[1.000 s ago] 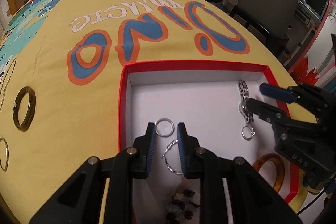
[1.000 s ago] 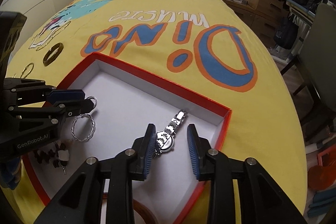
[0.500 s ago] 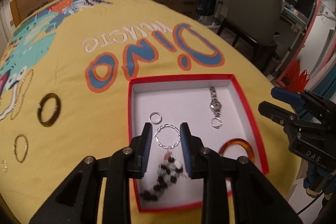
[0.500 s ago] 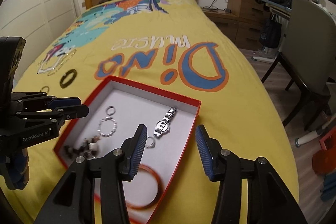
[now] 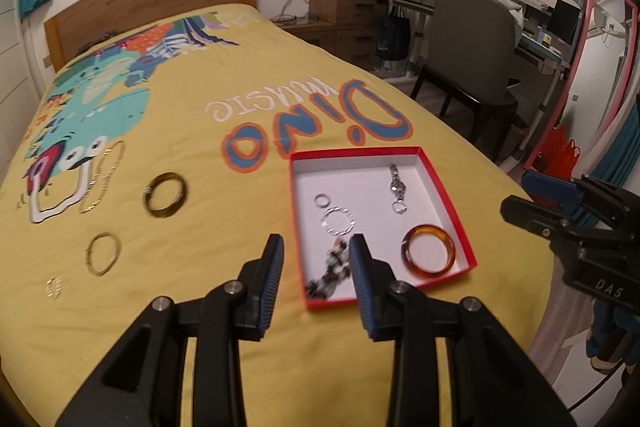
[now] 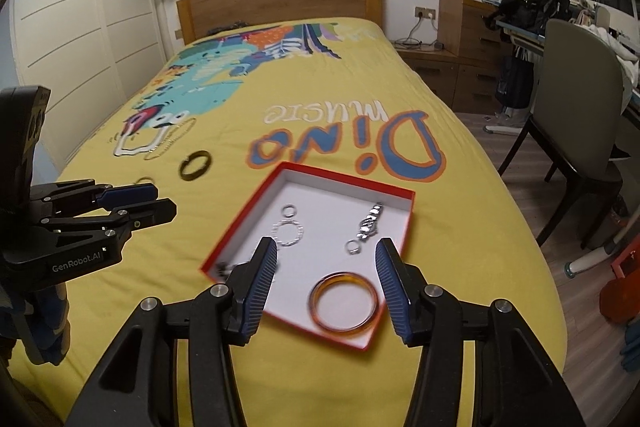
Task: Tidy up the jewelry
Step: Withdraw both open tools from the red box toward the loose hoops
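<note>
Jewelry partly sorted into the red cardboard box (image 5: pixel 450 205) with white inside, on the yellow printed bedspread (image 5: pixel 224 75).

Both grippers hang above the bed with nothing between the fingers: the left gripper (image 5: pixel 316 267) is moderately open, the right gripper (image 6: pixel 326 277) is opened wider. Inside the box lie a silver metal watch (image 5: pixel 396 185), a small silver ring (image 5: pixel 399 207), another thin silver ring (image 5: pixel 322 201), a large twisted silver hoop (image 5: pixel 339 221), a dark beaded bracelet (image 5: pixel 332 273) and an amber plastic bangle (image 5: pixel 428 253). Outside, well apart from the box, four pieces wait on the bedspread: a dark brown bangle (image 5: pixel 165 195), a thin gold bangle (image 5: pixel 103 253), a small gold ring (image 5: pixel 54 286) and a gold chain necklace (image 5: pixel 105 177). By this count, more than half seems done.
</note>
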The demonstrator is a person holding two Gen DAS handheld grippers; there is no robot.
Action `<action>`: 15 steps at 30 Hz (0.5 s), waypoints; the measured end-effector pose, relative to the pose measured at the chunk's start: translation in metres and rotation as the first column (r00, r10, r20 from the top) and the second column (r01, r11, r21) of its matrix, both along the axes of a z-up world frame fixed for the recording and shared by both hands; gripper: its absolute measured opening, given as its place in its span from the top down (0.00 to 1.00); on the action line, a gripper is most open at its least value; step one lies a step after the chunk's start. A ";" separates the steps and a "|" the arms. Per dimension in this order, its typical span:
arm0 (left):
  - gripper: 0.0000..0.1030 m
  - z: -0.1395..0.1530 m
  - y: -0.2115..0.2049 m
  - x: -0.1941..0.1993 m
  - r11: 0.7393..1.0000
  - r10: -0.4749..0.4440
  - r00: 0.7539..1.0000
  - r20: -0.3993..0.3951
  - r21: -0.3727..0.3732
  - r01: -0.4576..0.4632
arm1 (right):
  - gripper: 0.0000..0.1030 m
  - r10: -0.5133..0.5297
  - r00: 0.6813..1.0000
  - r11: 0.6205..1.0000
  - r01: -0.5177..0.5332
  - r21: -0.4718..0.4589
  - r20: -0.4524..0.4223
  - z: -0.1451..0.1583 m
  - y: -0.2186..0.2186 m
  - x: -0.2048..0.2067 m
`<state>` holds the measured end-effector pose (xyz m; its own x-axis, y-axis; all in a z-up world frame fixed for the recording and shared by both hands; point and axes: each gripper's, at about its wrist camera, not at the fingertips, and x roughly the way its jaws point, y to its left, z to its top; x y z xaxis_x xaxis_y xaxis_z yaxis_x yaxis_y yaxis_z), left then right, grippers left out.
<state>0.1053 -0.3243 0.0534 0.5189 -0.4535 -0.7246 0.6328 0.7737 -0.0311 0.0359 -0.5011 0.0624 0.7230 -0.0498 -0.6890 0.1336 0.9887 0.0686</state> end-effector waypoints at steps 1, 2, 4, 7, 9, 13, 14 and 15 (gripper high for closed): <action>0.69 0.003 0.009 -0.005 1.000 0.007 1.000 0.010 0.001 -0.007 | 0.50 0.003 1.000 1.000 -0.003 0.001 0.002 0.002 0.005 -0.004; 0.69 0.005 0.015 -0.008 1.000 0.012 1.000 0.016 0.003 -0.012 | 0.50 0.006 1.000 1.000 -0.006 0.002 0.006 0.005 0.011 -0.008; 0.69 0.011 0.032 -0.016 1.000 0.025 0.999 0.025 0.001 -0.026 | 0.50 0.014 1.000 1.000 -0.014 0.005 0.011 0.009 0.021 -0.015; 0.69 0.020 0.056 -0.029 0.999 0.048 0.998 0.047 -0.003 -0.047 | 0.50 0.024 0.999 1.000 -0.024 0.016 0.025 0.017 0.038 -0.026; 0.69 0.025 0.068 -0.034 0.998 0.061 0.996 0.062 -0.003 -0.061 | 0.50 0.032 0.999 0.999 -0.033 0.022 0.032 0.021 0.049 -0.031; 0.69 0.035 0.100 -0.052 0.995 0.095 0.991 0.091 -0.010 -0.094 | 0.50 0.057 0.997 0.998 -0.058 0.024 0.048 0.030 0.074 -0.041; 0.69 0.036 0.104 -0.055 0.995 0.101 0.990 0.095 -0.010 -0.101 | 0.50 0.065 0.997 0.998 -0.066 0.025 0.051 0.032 0.080 -0.044; 0.69 0.037 0.112 -0.058 0.994 0.113 0.988 0.102 -0.008 -0.113 | 0.50 0.074 0.996 0.997 -0.076 0.025 0.052 0.034 0.088 -0.046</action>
